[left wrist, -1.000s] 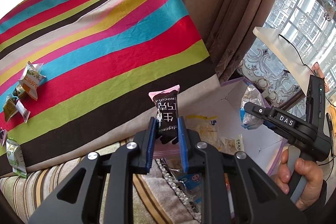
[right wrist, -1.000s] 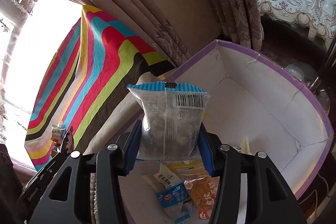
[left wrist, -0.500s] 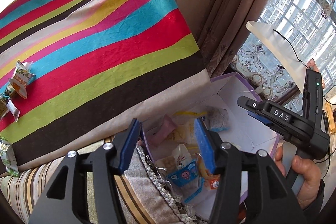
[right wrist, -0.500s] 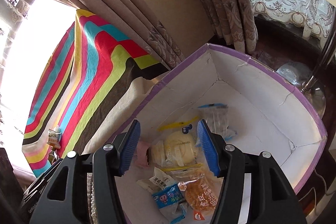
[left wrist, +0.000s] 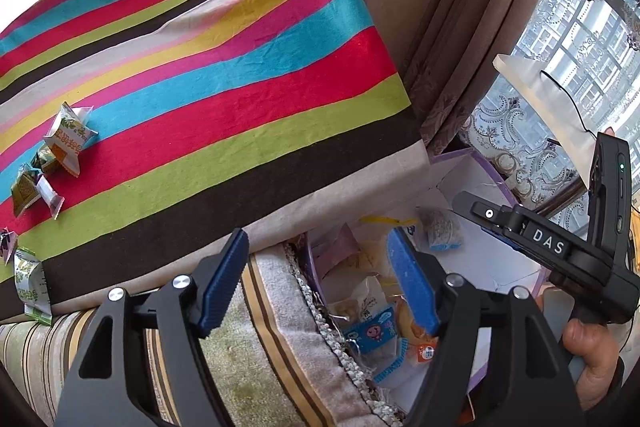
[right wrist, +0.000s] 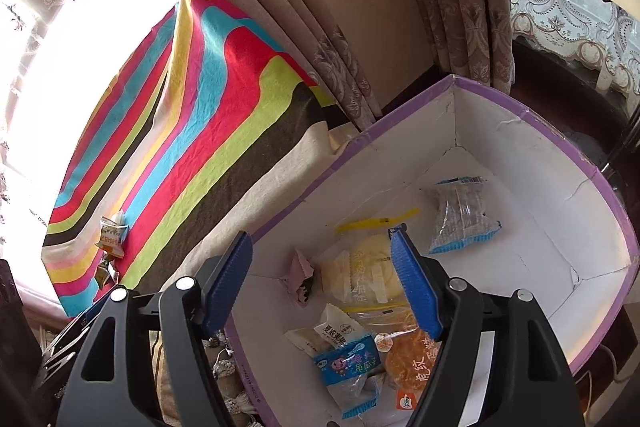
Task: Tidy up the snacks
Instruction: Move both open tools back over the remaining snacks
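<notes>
Now both your left tool and right tool hang over the box with jaws opening and empty, several snacks lying inside it, while 4 or so packets wait on the striped bench.

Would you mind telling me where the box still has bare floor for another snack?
The box is bare along its far wall and right side, around and beyond the clear blue-edged packet. The near left corner is crowded: pink wrapper, yellow bun pack and blue cartoon packet overlap there.
</notes>
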`<state>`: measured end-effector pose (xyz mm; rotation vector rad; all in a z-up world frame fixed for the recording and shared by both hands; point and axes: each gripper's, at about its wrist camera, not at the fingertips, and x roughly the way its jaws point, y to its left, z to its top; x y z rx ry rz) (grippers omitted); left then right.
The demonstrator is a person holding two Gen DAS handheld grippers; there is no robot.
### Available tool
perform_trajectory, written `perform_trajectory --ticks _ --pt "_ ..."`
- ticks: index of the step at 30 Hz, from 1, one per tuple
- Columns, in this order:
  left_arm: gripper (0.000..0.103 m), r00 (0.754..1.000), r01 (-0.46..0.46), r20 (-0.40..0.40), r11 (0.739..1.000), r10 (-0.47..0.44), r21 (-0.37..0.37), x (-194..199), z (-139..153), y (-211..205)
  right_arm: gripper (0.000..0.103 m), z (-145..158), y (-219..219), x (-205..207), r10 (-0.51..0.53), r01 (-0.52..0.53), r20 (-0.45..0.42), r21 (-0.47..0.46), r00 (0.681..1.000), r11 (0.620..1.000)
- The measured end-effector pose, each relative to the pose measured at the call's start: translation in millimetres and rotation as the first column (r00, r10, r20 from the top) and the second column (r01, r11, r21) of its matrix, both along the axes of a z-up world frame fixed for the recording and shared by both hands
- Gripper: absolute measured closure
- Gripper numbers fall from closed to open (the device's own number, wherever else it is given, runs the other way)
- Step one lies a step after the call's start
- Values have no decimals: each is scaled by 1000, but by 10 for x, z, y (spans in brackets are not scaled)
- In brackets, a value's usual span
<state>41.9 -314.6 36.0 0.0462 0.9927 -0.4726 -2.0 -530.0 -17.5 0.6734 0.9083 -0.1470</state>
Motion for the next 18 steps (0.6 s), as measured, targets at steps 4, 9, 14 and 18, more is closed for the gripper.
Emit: perform_trajectory --ticks 4,9,14,18 --pt "29 1000 -17 -2 1000 17 -1 18 0 72 32 48 110 43 27 -27 1 -7 1000 1000" --pt "28 999 -38 -1 999 38 -5 29 10 160 32 104 267 105 66 -66 0 -18 998 998" --pt "27 998 -66 -7 998 66 -14 46 9 309 29 146 483 177 120 -120 -6 -26 993 992" --pt "27 995 -96 -14 995 95 -19 65 15 465 27 170 717 260 172 -173 -12 -29 985 985"
